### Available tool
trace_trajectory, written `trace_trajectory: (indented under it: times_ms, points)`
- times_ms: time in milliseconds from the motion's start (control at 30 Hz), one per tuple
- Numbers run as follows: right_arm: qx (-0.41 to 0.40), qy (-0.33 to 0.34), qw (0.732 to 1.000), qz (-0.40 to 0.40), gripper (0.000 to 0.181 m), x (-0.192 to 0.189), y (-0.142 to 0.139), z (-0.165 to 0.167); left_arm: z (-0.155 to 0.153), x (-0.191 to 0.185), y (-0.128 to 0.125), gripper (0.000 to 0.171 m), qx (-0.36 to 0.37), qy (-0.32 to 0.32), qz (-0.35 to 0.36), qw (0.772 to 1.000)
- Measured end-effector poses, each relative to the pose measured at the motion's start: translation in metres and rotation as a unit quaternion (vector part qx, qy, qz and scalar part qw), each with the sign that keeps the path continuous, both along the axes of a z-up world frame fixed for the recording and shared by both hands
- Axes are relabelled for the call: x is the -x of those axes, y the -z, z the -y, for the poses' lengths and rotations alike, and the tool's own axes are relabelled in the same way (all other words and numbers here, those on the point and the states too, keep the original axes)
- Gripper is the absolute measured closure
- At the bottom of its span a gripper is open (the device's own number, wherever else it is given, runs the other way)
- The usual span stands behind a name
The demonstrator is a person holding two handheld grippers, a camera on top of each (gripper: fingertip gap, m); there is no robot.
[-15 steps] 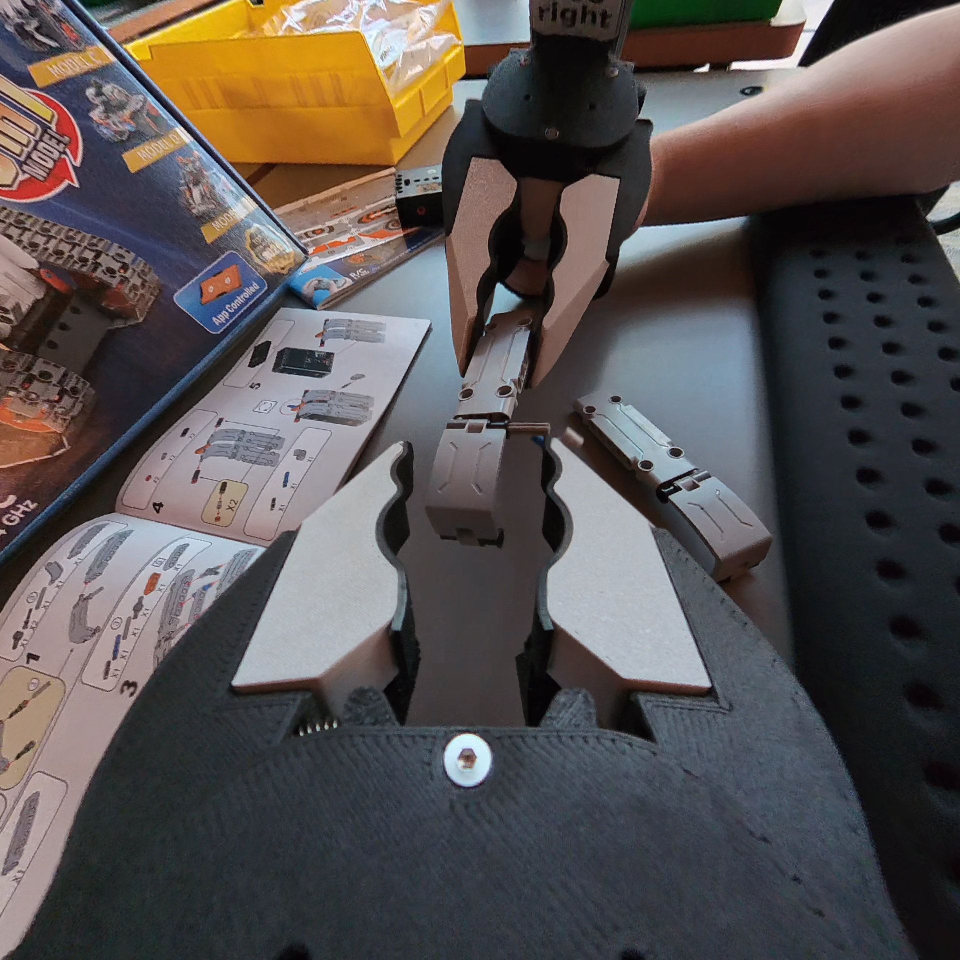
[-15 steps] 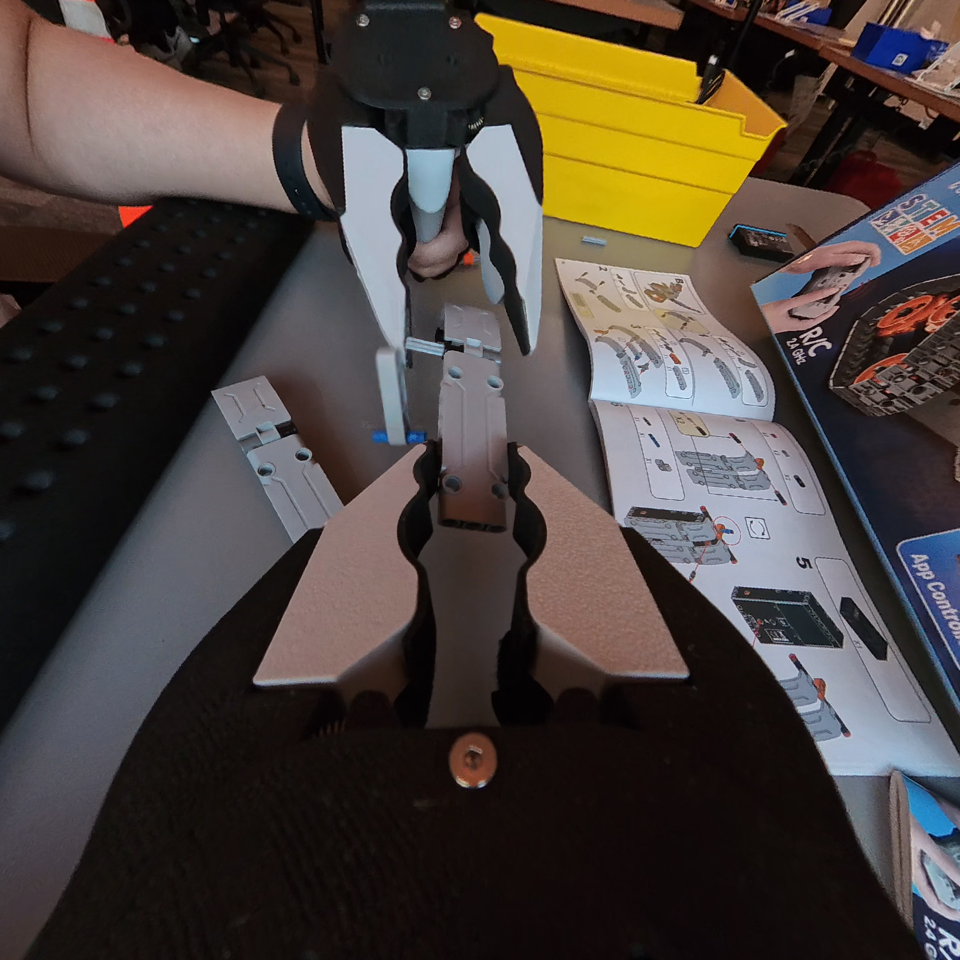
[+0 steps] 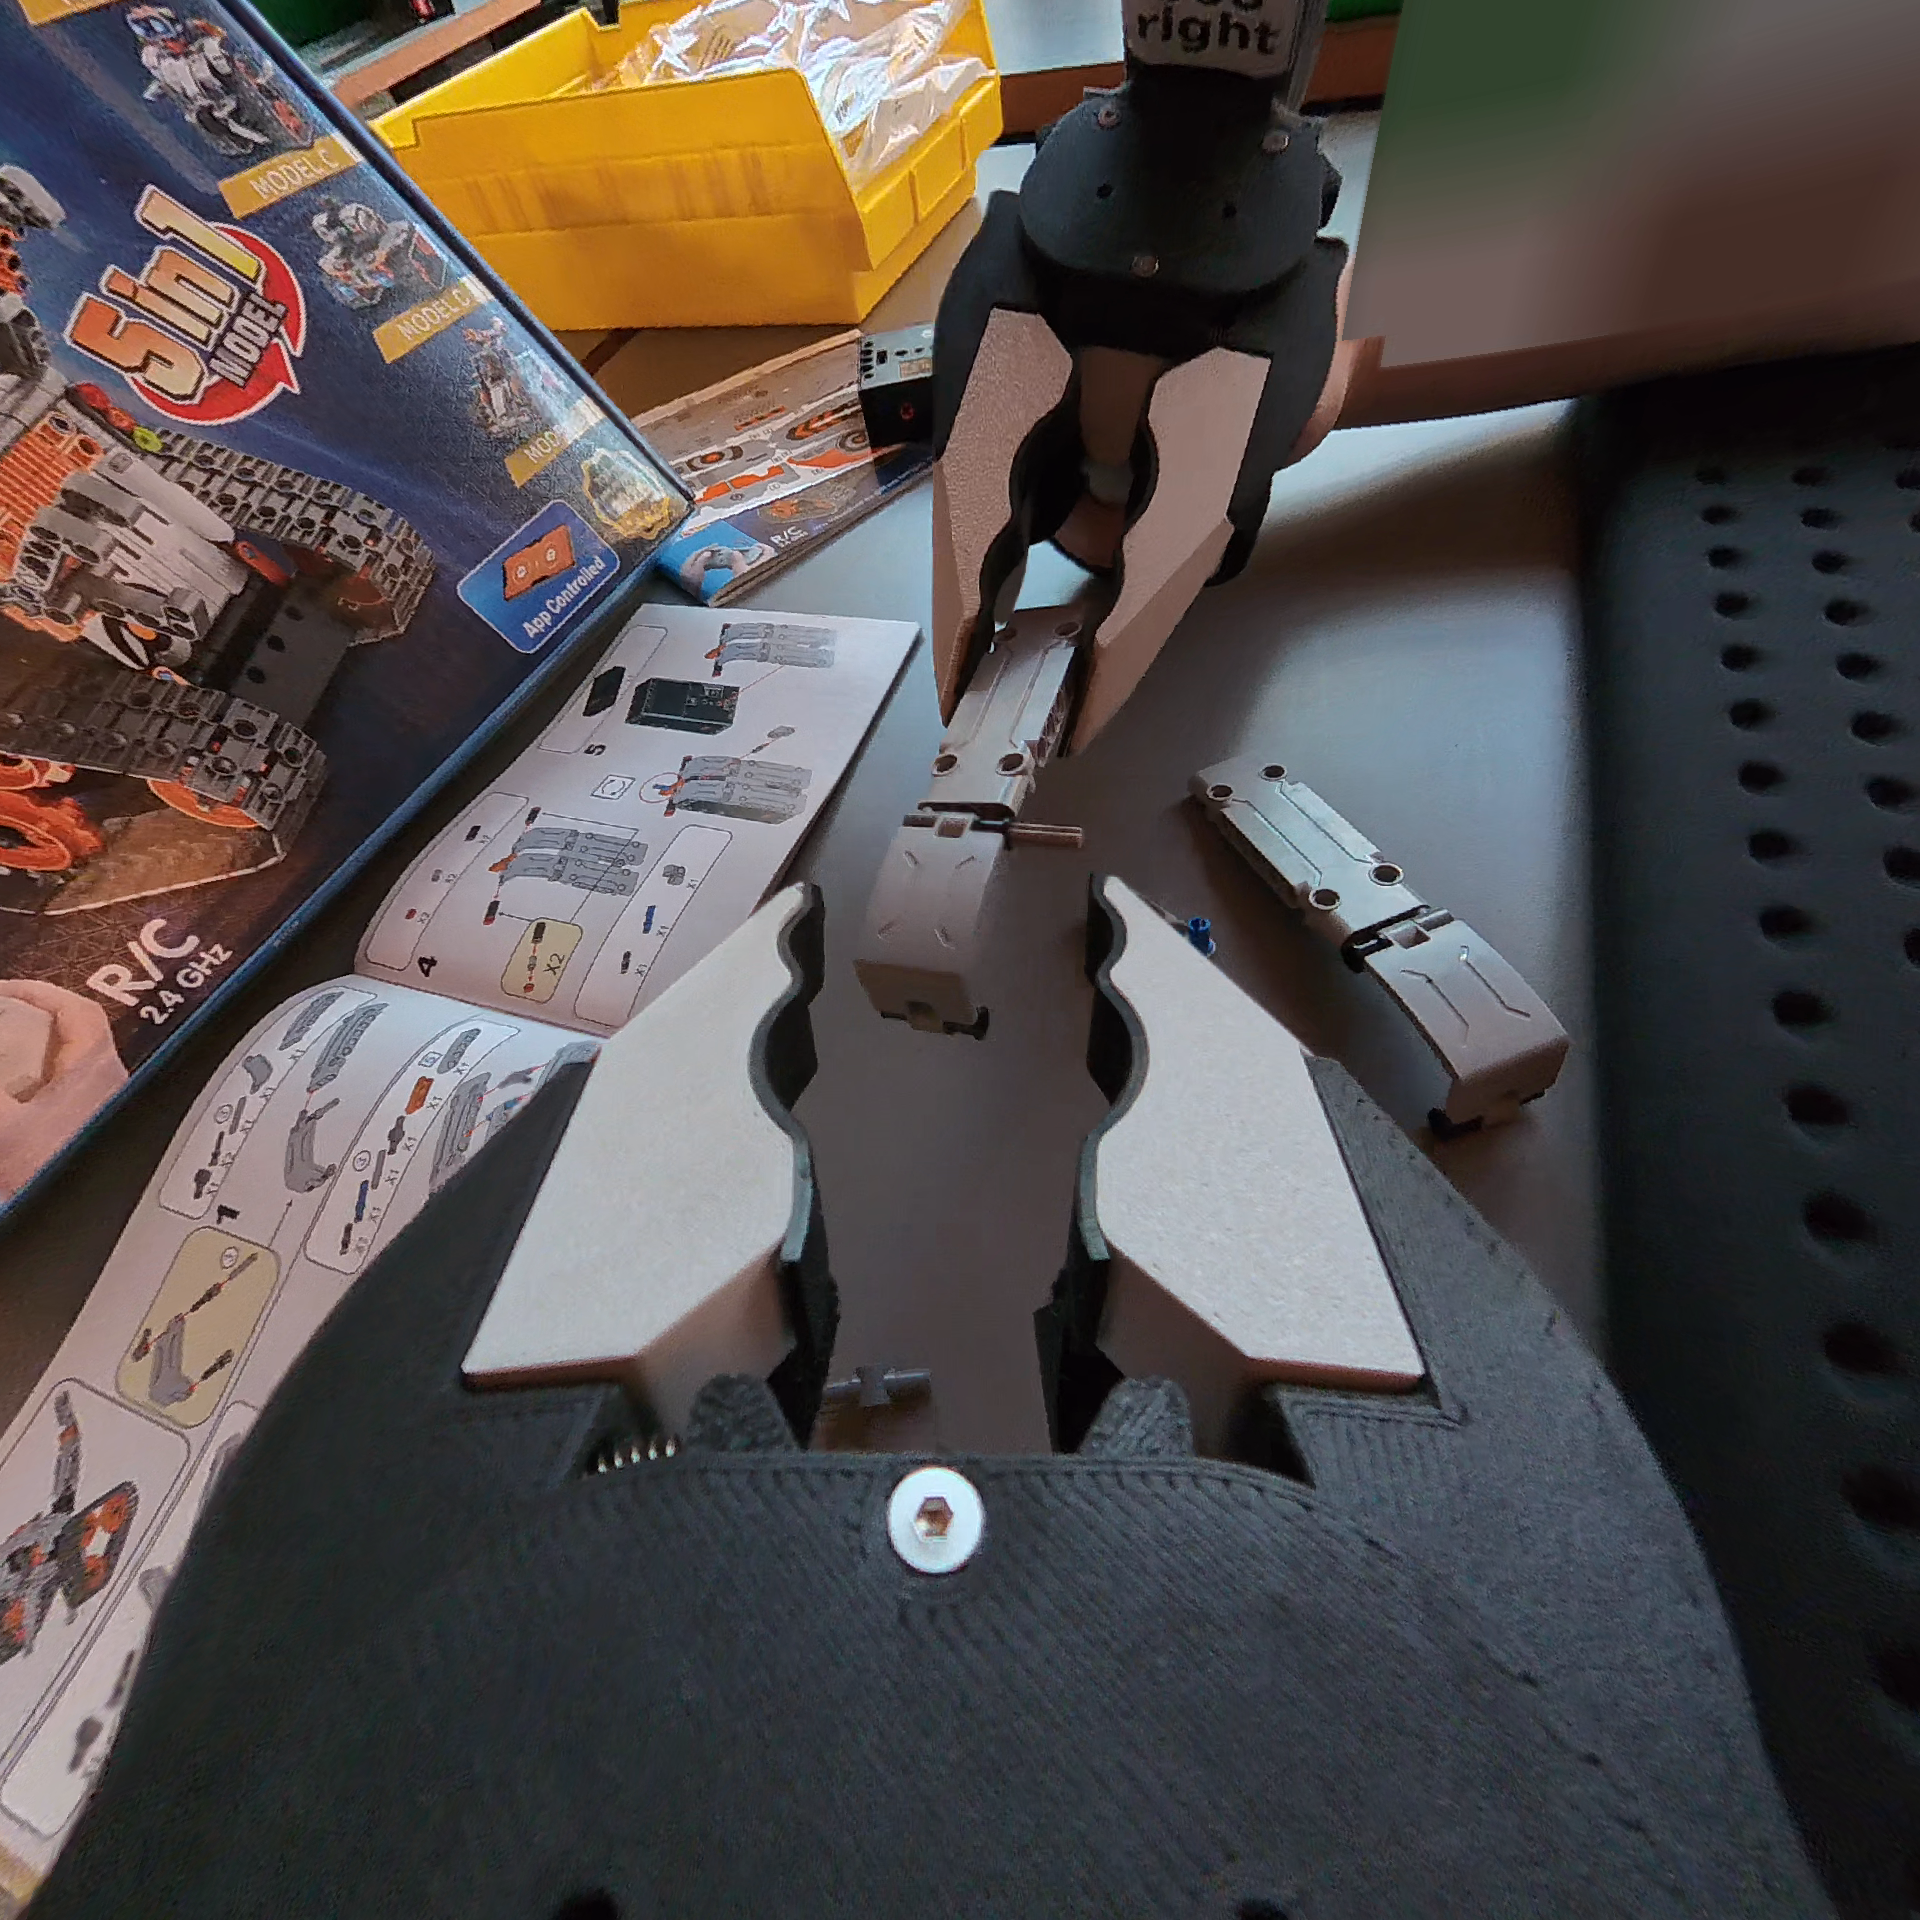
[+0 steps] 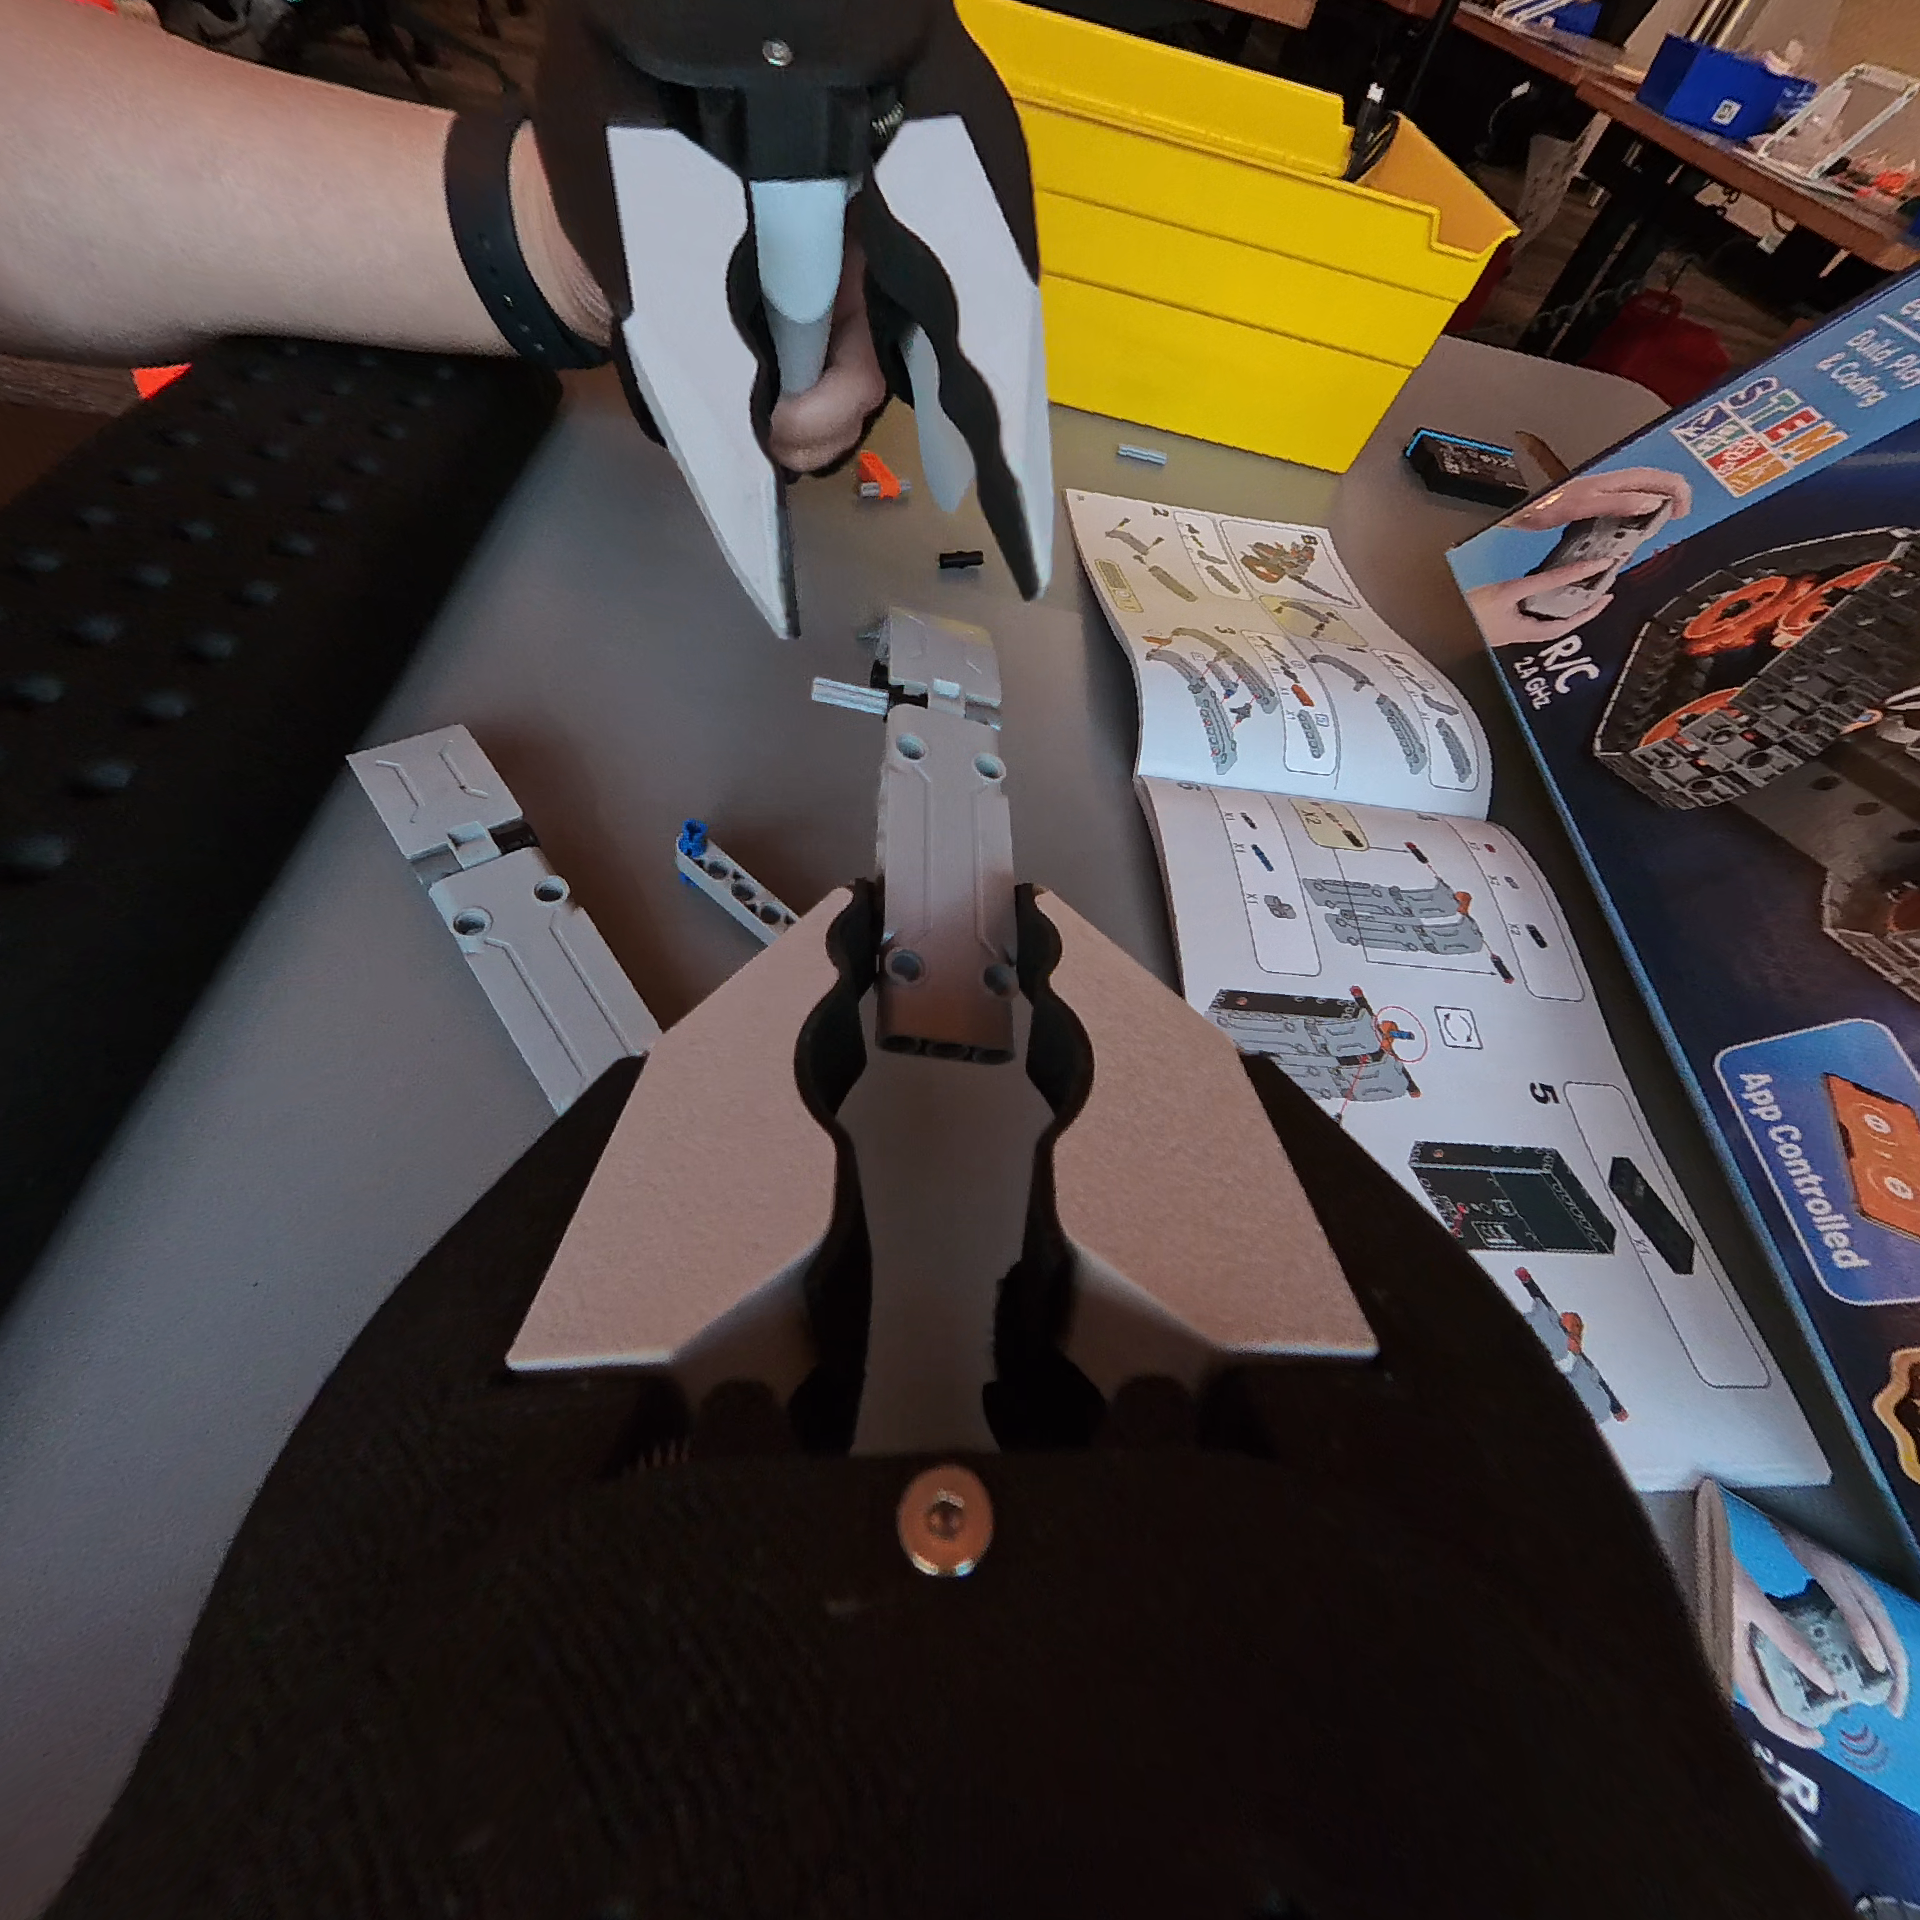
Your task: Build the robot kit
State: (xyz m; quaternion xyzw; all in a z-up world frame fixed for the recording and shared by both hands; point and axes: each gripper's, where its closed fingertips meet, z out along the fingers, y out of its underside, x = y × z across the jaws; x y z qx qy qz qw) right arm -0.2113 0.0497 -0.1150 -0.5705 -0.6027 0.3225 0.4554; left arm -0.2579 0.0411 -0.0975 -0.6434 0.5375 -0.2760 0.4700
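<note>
My right gripper (image 4: 940, 902) is shut on the near end of a grey hinged panel (image 4: 943, 831) that lies on the table. A short grey axle (image 4: 847, 694) sticks out at its hinge. My left gripper (image 3: 951, 899) is open and empty, its fingertips either side of the panel's other end (image 3: 925, 925) without touching it. From the right wrist view the left gripper (image 4: 906, 608) hovers just above that end. A small grey beam with a blue pin (image 4: 727, 883) lies beside the panel. A second hinged panel (image 3: 1371, 914) lies apart.
An open instruction booklet (image 4: 1351, 883) and a blue toy box (image 4: 1714, 727) lie on one side, a black perforated surface (image 3: 1766, 935) on the other. A yellow bin (image 4: 1247, 281) stands at the far edge. Small loose parts (image 4: 878, 478) lie near it.
My left gripper has opened wider and drawn back and up from the panel. The small beam that stood at its fingertip now lies on the table. The right gripper keeps its hold.
</note>
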Motion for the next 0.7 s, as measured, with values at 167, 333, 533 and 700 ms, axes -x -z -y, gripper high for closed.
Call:
trace_trajectory:
  times_ms: [167, 333, 533, 700]
  points:
    - [-0.019, 0.019, 0.999, 0.022, 0.156, -0.006, 0.006, -0.009, 0.015, -0.005, 0.004, 0.127, 0.04, -0.027, -0.018, 0.999]
    - [-0.032, 0.031, 0.998, 0.044, 0.156, -0.009, 0.012, -0.015, 0.041, -0.028, 0.014, 0.128, 0.093, -0.041, -0.033, 0.994]
    - [-0.038, 0.028, 0.994, 0.103, 0.156, -0.009, 0.03, -0.014, 0.04, -0.031, 0.058, 0.145, 0.111, -0.077, -0.15, 0.979]
    - [0.001, 0.037, 0.99, 0.138, 0.154, -0.01, 0.042, -0.015, 0.032, -0.026, 0.057, 0.166, 0.102, -0.109, -0.145, 0.978]
